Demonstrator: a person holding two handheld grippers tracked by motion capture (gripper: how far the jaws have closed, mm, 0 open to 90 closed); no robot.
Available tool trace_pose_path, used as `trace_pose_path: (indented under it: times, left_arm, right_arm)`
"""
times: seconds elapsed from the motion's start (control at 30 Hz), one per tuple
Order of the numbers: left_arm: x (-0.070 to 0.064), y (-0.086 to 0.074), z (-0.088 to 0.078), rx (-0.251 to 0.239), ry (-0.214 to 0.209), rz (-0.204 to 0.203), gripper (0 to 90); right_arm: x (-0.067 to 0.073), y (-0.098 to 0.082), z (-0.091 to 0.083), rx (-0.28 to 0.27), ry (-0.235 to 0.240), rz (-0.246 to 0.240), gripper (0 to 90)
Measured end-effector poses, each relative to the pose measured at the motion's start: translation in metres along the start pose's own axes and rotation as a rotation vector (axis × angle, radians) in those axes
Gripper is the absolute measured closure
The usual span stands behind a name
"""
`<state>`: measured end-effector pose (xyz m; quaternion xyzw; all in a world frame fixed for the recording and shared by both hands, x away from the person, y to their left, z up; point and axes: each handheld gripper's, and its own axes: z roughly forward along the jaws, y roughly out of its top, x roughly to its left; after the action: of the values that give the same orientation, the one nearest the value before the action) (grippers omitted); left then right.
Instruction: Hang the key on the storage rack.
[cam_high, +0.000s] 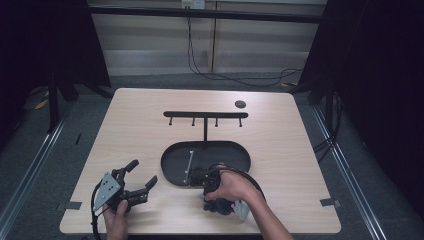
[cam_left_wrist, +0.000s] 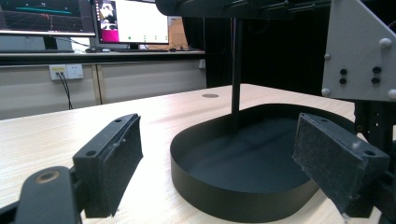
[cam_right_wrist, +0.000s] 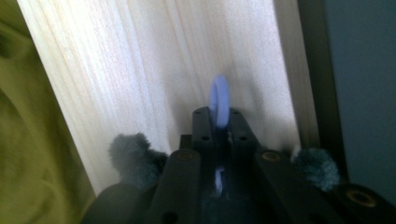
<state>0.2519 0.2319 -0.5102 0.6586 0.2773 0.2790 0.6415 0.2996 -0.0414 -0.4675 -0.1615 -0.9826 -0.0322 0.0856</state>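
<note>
Pale blue ring (cam_right_wrist: 219, 100), pinched edge-on between the closed jaws of the right hand-held gripper (cam_right_wrist: 218, 122), above the bench (cam_high: 280, 125) near its front edge. We judge it light, stiff and smooth, likely to slip; the rim is the only hold. Something soft and fuzzy hangs with it; we cannot tell what.

Black oval tray (cam_high: 230, 152) at mid-bench: a thin pale rod (cam_high: 189, 162) lies in its left part; a hook rack (cam_high: 205, 115) rises from its far rim.

Left hand-held gripper (cam_high: 141, 172) wide open, empty, near the front-left corner.
</note>
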Motion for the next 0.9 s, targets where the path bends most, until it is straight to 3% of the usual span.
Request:
trace_pose_path:
  times: [0.03,0.1,0.23,0.4,0.6,0.8,0.87,0.9]
  left_arm:
    - [-0.002,0.000,0.000,-0.004,0.013,-0.022,15.3]
    - [-0.002,0.000,0.000,-0.004,0.013,-0.021,15.3]
    - [-0.001,0.000,0.000,-0.002,0.018,-0.014,15.3]
    - [-0.001,0.000,0.000,-0.002,0.018,-0.014,15.3]
    - [-0.001,0.000,0.000,-0.004,0.018,-0.015,15.3]
    - [-0.002,0.000,0.000,-0.004,0.013,-0.021,15.3]
    - [0.000,0.000,0.000,-0.002,0.003,-0.001,15.3]
    - [-0.001,0.000,0.000,-0.004,0.017,-0.015,15.3]
  right_arm:
    - [0.000,0.001,0.000,0.009,-0.003,0.001,86.5]
    - [-0.001,0.003,0.000,0.021,0.004,0.026,86.6]
    - [-0.001,0.006,0.000,0.041,0.002,0.023,86.4]
    - [-0.001,0.012,0.002,0.053,0.057,0.007,86.5]
    - [0.005,0.017,0.002,0.081,0.023,-0.039,87.3]
    - [0.003,0.017,0.000,0.098,0.008,-0.032,87.4]
    - [0.001,0.015,-0.009,0.071,-0.006,-0.003,87.4]
    - [0.001,0.014,-0.012,0.067,-0.007,-0.002,87.4]
